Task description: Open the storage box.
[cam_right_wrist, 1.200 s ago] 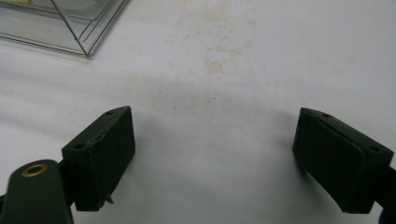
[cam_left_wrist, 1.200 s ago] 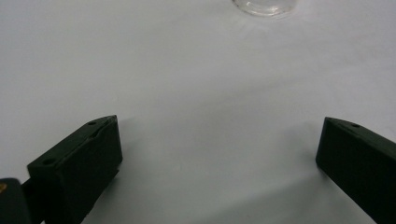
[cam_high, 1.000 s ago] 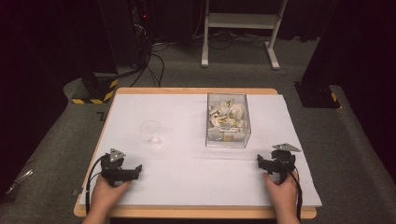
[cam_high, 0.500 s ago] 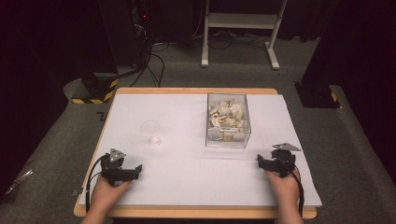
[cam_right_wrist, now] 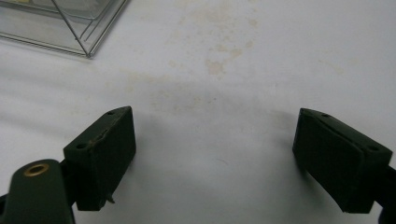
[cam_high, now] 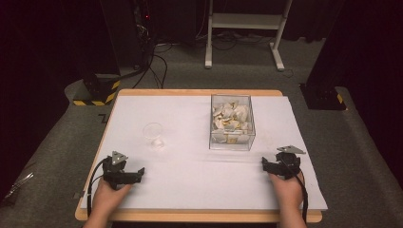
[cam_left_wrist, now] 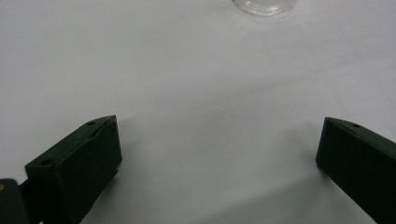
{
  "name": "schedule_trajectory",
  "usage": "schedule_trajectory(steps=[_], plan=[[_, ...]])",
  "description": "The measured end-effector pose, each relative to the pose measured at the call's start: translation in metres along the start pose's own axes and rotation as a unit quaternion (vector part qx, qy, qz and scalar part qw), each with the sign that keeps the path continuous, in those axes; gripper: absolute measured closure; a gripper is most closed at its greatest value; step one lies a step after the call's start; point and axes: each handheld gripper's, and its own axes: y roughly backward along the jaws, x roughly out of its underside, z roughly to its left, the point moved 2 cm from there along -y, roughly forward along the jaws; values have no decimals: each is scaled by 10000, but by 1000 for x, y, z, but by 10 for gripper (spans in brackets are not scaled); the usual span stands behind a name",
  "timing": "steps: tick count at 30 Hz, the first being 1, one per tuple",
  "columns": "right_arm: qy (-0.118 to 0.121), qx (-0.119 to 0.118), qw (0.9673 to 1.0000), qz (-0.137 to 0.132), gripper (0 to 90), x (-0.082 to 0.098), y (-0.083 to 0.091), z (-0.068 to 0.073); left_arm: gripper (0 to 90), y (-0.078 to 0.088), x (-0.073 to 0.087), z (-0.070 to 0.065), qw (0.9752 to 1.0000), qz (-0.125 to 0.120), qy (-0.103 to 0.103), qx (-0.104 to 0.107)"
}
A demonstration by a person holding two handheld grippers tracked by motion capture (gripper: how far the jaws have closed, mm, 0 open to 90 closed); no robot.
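Observation:
A clear plastic box [cam_high: 230,122] with several crumpled white and gold pieces inside stands right of the table's middle. A small clear glass [cam_high: 153,133] stands upright on the white sheet to its left. My left gripper [cam_high: 127,172] rests near the front left, held in a hand. Its jaws [cam_left_wrist: 217,135] are spread wide over bare sheet, and the glass base [cam_left_wrist: 264,5] is just ahead. My right gripper [cam_high: 274,165] rests at the front right. It stands open [cam_right_wrist: 212,126] with nothing between its fingers, and the box corner [cam_right_wrist: 70,23] lies ahead to the left.
The white sheet [cam_high: 190,190] covers a wooden table [cam_high: 199,216]. Faint brown stains [cam_right_wrist: 215,65] mark the sheet ahead of the right gripper. Beyond the table are dark floor, cables and a white stand [cam_high: 242,28].

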Motion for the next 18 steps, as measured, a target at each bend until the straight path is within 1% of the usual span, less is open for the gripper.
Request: schedule_trajectory(steps=[3,4,5,7,8,9,11,14,16,18], plan=[[27,43,10000,-16,142,0,1,1,4,0,0,0,10000,1,-1,-3],[-33,9,10000,-64,145,-1,3,1,4,0,0,0,10000,1,-4,-8],[-28,5,9999,-106,149,-1,5,1,5,0,0,0,10000,2,-10,-13],[54,7,9999,-147,154,-1,8,3,6,0,0,0,10000,1,-10,-14],[54,7,9999,-147,154,-1,8,3,5,0,0,0,10000,1,-10,-14],[96,-24,9998,-155,154,-1,9,6,5,0,0,0,10000,0,-6,-13],[77,-69,9998,-152,154,0,12,8,6,0,0,0,10000,1,-9,-16],[102,-77,9998,-166,154,0,12,9,6,0,0,0,10000,1,-8,-16],[137,-159,9995,-240,166,-1,17,12,5,0,0,0,10000,1,6,-3],[119,-167,9994,-291,169,-1,20,13,5,0,0,0,10000,2,5,0]])
